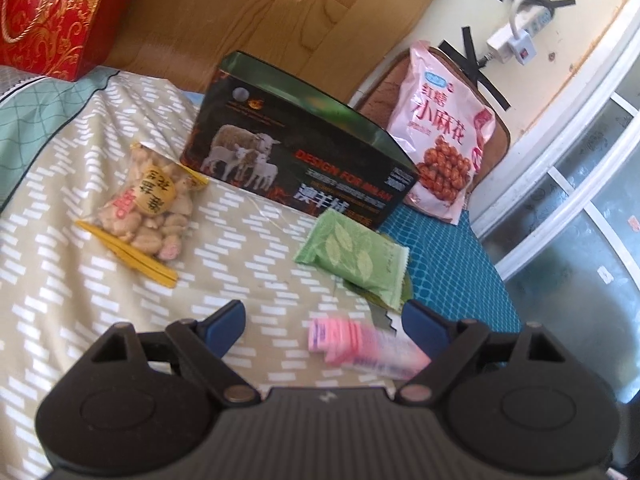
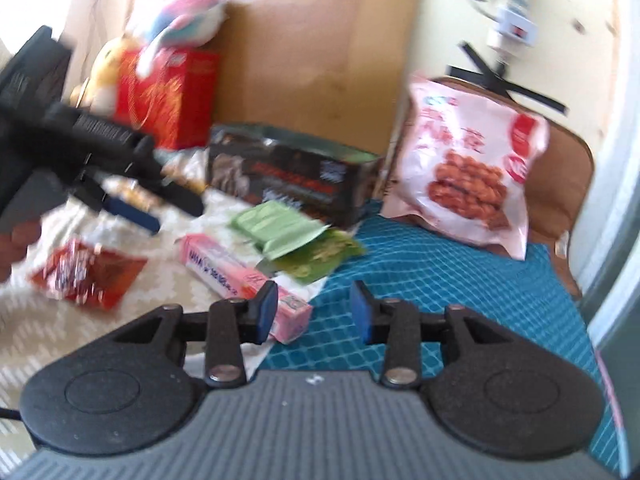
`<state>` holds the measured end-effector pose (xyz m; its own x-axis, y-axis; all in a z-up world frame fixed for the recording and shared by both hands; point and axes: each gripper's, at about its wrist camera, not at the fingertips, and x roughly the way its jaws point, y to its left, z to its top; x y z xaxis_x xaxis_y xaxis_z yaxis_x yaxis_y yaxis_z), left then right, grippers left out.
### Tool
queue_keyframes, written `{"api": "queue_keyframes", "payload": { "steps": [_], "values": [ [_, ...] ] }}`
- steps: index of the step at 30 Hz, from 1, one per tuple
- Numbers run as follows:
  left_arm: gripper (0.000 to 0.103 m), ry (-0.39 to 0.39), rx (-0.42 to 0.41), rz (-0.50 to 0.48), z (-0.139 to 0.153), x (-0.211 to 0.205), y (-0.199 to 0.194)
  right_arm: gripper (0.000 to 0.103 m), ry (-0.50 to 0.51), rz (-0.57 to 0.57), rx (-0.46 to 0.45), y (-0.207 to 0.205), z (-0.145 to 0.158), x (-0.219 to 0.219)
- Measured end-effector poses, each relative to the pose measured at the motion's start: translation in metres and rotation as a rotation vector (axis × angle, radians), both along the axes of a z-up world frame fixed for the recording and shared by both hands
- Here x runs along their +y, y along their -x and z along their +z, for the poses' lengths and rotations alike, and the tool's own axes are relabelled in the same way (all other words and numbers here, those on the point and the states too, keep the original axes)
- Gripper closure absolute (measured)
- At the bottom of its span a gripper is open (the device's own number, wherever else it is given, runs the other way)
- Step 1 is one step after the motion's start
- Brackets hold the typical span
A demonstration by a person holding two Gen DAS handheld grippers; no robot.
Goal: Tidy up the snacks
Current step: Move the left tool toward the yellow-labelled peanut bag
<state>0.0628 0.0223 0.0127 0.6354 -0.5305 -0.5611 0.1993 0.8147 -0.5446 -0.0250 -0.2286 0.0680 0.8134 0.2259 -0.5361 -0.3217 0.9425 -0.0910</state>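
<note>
Lying just ahead of both claws, the pink box (image 1: 360, 340) runs lengthwise from the patterned sheet (image 1: 80, 300) toward the teal mat (image 2: 440, 280), near end at the seam between them. Left gripper (image 1: 324, 320) hangs over it, jaws wide, nothing pinched. Right gripper (image 2: 314, 310) stands narrower, empty; its left pad overlaps the box's near corner, contact uncertain. Beyond: green packet (image 1: 352, 256) stacked on a darker green one (image 2: 320, 258), then the open black tin (image 1: 296, 160), long side facing us. Peanut bag (image 1: 152, 204) sits left with bare sheet around it. Pink bag (image 1: 440, 136) leans upright at the far mat edge. Only the right view shows the red packet (image 2: 88, 272), a hand (image 2: 16, 244) and plush toys (image 2: 176, 20). Red carton (image 1: 52, 16) far back.
</note>
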Motion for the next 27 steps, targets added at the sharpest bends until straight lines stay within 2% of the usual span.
{"api": "queue_keyframes", "payload": {
  "steps": [4, 10, 17, 21, 22, 23, 25, 27],
  "values": [
    [0.015, 0.013, 0.008, 0.006, 0.002, 0.003, -0.005, 0.060, -0.093, -0.032, 0.046, 0.000, -0.004, -0.015],
    [0.015, -0.007, 0.030, -0.042, 0.000, -0.017, -0.011, 0.056, -0.109, -0.030, 0.089, -0.004, -0.014, -0.011],
    [0.016, -0.088, 0.016, -0.036, 0.003, -0.033, -0.003, 0.054, -0.119, 0.014, 0.116, -0.013, -0.020, -0.005],
    [0.022, -0.126, -0.010, -0.049, 0.002, -0.045, 0.003, 0.056, -0.128, 0.052, 0.139, -0.019, -0.024, 0.001],
    [0.028, -0.127, -0.014, -0.067, 0.002, -0.049, 0.005, 0.064, -0.128, 0.061, 0.152, -0.021, -0.025, 0.003],
    [0.033, -0.118, -0.011, -0.088, 0.002, -0.052, 0.006, 0.066, -0.121, 0.065, 0.155, -0.021, -0.026, 0.005],
    [0.034, -0.126, -0.015, -0.082, 0.004, -0.055, 0.009, 0.066, -0.116, 0.065, 0.139, -0.020, -0.023, 0.008],
    [0.036, -0.090, -0.016, -0.075, 0.007, -0.049, 0.006, 0.066, -0.114, 0.066, 0.104, -0.019, -0.018, 0.009]
  ]
}}
